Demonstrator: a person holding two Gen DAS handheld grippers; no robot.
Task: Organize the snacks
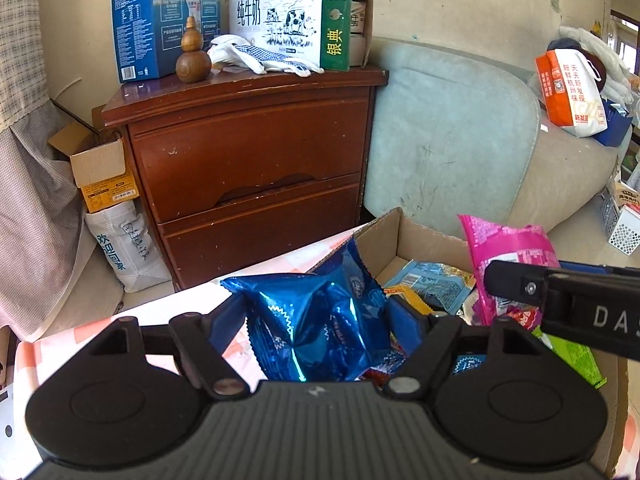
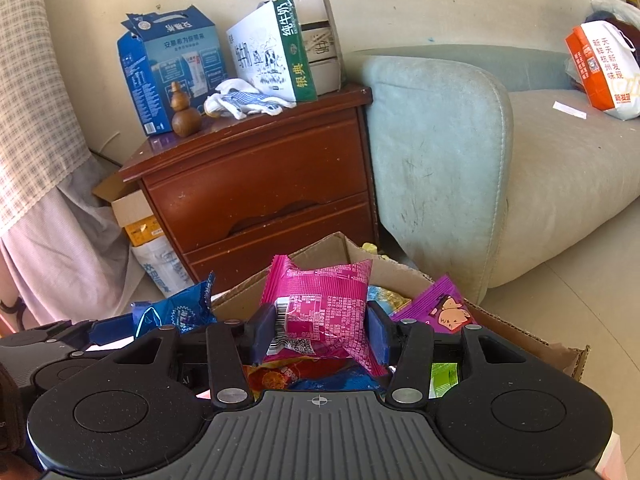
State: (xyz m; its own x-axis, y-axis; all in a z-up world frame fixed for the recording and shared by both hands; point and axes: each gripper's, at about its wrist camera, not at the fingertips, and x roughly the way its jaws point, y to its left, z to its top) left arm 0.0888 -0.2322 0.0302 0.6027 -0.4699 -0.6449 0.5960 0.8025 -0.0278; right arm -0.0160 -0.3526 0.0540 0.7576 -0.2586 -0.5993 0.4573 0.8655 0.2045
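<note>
My left gripper [image 1: 316, 320] is shut on a shiny blue snack packet [image 1: 316, 320] and holds it at the near left edge of an open cardboard box [image 1: 408, 232]. My right gripper [image 2: 320, 332] is shut on a pink snack packet [image 2: 324, 304] and holds it over the same box [image 2: 320, 248]. The right gripper's finger also shows in the left wrist view [image 1: 516, 284], with the pink packet [image 1: 508, 244] beside it. Inside the box lie several snack packets: light blue [image 1: 432, 280], purple [image 2: 444, 308] and green [image 1: 576, 356]. The blue packet also shows in the right wrist view [image 2: 176, 312].
The box sits on a table with a pink checked cloth [image 1: 132, 320]. Behind stands a brown two-drawer cabinet [image 1: 252, 160] with milk cartons, gloves and a wooden gourd [image 1: 193, 54] on top. A pale sofa [image 1: 452, 136] stands on the right with an orange bag [image 1: 568, 92] on it.
</note>
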